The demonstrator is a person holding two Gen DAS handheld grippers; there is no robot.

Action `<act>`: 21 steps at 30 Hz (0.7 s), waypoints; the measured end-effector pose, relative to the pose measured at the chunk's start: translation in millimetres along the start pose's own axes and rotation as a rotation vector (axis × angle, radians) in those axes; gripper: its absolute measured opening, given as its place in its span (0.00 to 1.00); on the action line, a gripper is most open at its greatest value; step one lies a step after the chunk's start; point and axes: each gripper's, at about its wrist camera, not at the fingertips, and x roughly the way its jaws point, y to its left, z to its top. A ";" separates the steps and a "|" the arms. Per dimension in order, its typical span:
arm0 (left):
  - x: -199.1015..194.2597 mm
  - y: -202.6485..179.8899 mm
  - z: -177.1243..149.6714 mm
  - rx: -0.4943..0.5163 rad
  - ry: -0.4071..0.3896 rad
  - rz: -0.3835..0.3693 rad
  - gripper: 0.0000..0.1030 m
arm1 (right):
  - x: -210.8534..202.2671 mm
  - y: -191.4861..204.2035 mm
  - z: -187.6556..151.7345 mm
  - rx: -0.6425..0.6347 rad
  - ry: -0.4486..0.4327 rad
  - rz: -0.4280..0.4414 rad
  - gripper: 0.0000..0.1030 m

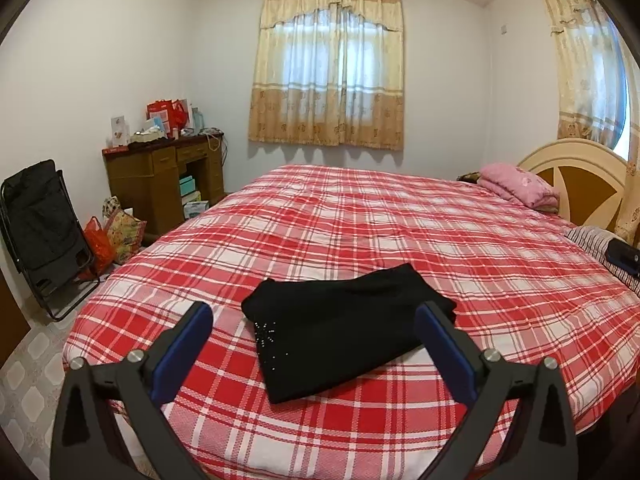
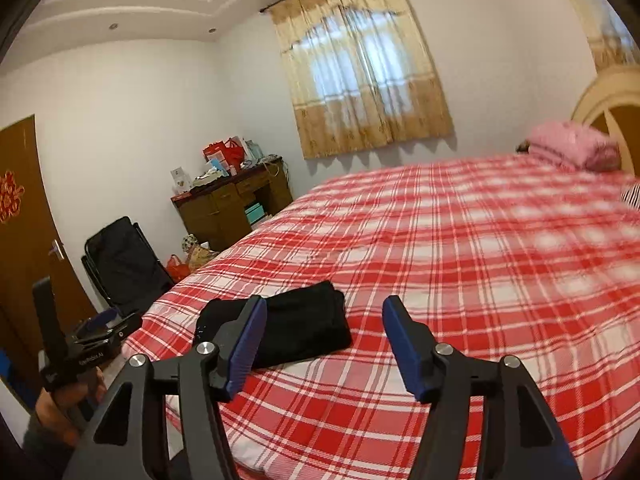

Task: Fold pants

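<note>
Item: black pants point(image 1: 340, 328), folded compact, lying near the bed point(image 1: 440, 240) edge. Left tongs point(image 1: 314, 320) and right tongs point(image 2: 324, 312): both spread apart, empty. Advice: withdraw clear without snagging fabric.

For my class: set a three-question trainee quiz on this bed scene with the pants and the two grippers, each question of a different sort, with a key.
1. True or false: the black pants lie folded on the plaid bedspread.
2. Multiple choice: the left gripper is A) shut on the pants, B) open and holding nothing, C) out of view.
3. Short answer: what pink thing lies by the headboard?

Key: 1 true. 2 B; the right gripper is open and empty as well. 3 a folded pink blanket.
</note>
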 end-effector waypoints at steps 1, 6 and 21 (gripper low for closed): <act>-0.7 -0.8 -0.3 0.001 -0.002 -0.002 1.00 | -2.9 3.1 0.6 -0.011 -0.010 -0.003 0.65; -2.1 -3.9 0.9 0.007 -0.008 -0.008 1.00 | -9.2 10.3 1.3 -0.046 -0.032 -0.026 0.68; -4.3 -6.4 -0.2 0.012 -0.019 0.005 1.00 | -10.5 11.2 1.6 -0.056 -0.041 -0.023 0.69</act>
